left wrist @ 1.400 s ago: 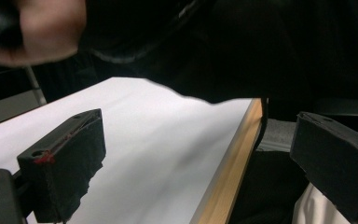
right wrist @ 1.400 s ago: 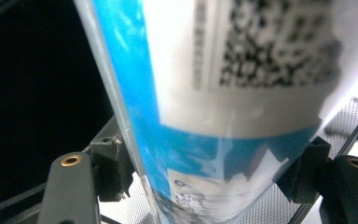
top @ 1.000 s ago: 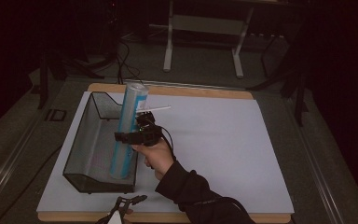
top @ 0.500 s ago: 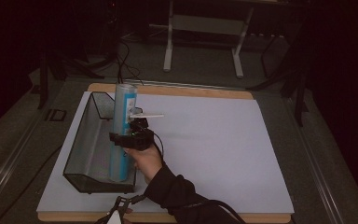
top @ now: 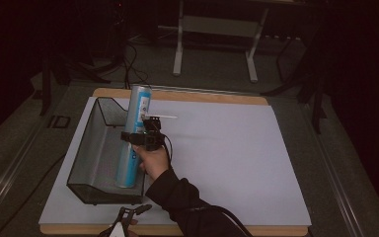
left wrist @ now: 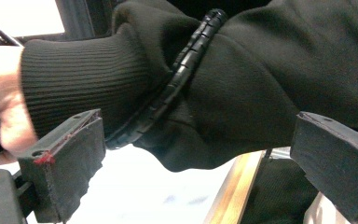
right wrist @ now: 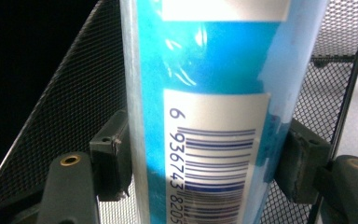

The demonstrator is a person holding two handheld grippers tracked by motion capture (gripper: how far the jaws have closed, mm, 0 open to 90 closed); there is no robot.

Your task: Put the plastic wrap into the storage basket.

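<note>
A tall light-blue tube (top: pixel 139 106) with a white barcode label stands nearly upright, its lower end inside the black mesh basket (top: pixel 91 148) near the front right corner. My right gripper (top: pixel 143 138) is shut on the tube's middle. In the right gripper view both pads (right wrist: pixel 112 154) press the tube (right wrist: pixel 214 93) from either side, with the basket's mesh (right wrist: pixel 74 107) behind. My left gripper (top: pixel 128 217) rests at the table's front edge. Its jaws (left wrist: pixel 200 163) are open and hold nothing, with the person's black sleeve (left wrist: pixel 242 84) beyond them.
The basket sits on the left part of a white sheet (top: pixel 227 158) that covers a wooden-edged table. A black ribbed cable (left wrist: pixel 186 65) runs over the sleeve. A metal stand (top: pixel 217 29) and dark floor lie beyond the table.
My right hand has shifted a little left and down with the tube, toward the basket's inside. The left gripper has stayed put.
</note>
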